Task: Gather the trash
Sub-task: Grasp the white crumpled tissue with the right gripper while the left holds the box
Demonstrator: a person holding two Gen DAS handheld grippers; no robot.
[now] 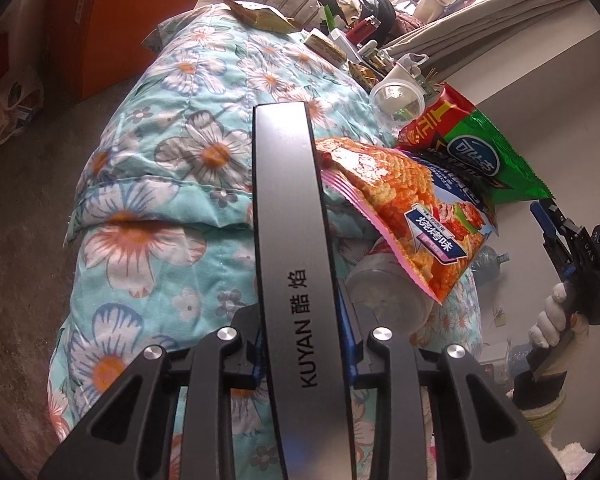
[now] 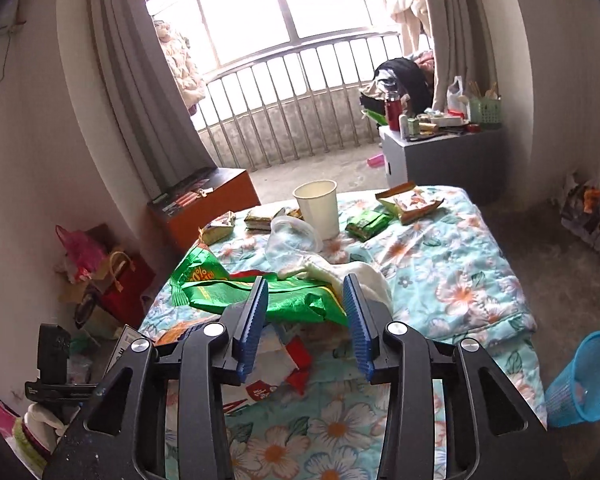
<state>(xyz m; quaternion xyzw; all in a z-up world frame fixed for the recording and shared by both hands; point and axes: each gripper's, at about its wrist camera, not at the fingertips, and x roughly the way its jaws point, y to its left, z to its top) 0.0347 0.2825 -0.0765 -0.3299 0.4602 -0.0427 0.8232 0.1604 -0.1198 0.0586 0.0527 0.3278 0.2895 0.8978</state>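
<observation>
My left gripper (image 1: 304,332) is shut on a flat grey bar (image 1: 288,200) printed KUYAN, its blue pads against both sides. To the right of the bar lie an orange snack bag (image 1: 412,208), a red and green bag (image 1: 472,152), a clear plastic cup (image 1: 396,96) and a plastic bottle (image 1: 384,288), piled on the flowered quilt (image 1: 160,200). My right gripper (image 2: 306,304) is open above the green bag (image 2: 260,296), with nothing pressed between its pads. In the left wrist view the right gripper (image 1: 548,216) sits by that bag's corner, held by a white-gloved hand (image 1: 552,316).
A paper cup (image 2: 318,208), a crumpled clear cup (image 2: 290,240), a green packet (image 2: 366,224) and several snack wrappers lie farther up the quilt. A blue mesh basket (image 2: 584,380) stands on the floor at right. An orange box (image 2: 204,204) and a grey cabinet (image 2: 440,156) flank the bed.
</observation>
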